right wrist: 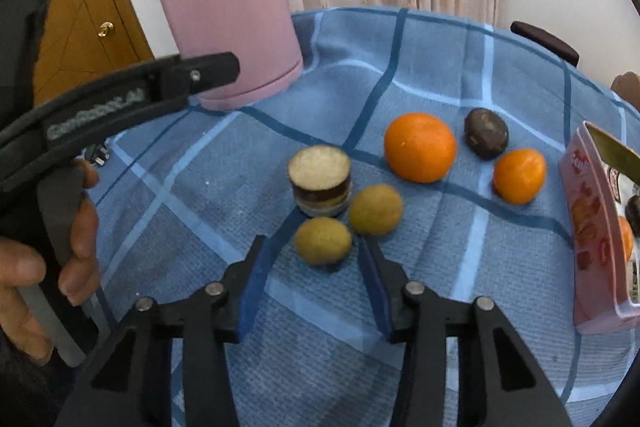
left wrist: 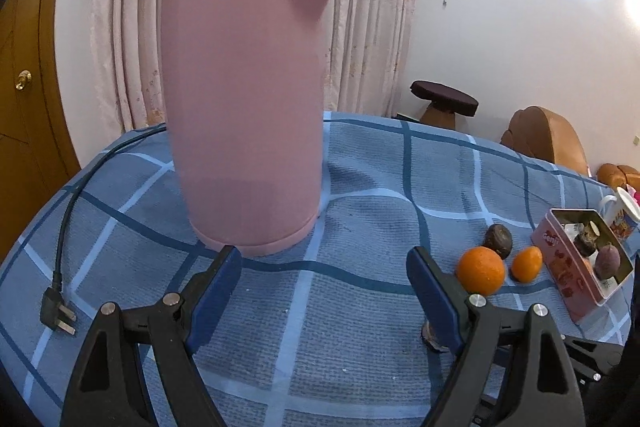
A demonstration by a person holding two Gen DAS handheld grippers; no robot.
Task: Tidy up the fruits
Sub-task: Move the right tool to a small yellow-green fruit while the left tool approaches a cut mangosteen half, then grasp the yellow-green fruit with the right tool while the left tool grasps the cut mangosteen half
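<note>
Right gripper over the small green fruits, nothing gripped yet.
We see the right gripper (right wrist: 312, 267) jaws apart around the near green fruit (right wrist: 323, 241), pads not touching it. Left gripper (left wrist: 324, 283) wide open, empty, near the pink kettle (left wrist: 244, 99). Oranges (right wrist: 420, 147) and dark fruit (right wrist: 486, 133) sit mid-table; pink tin (right wrist: 592, 239) at the right edge.
</note>
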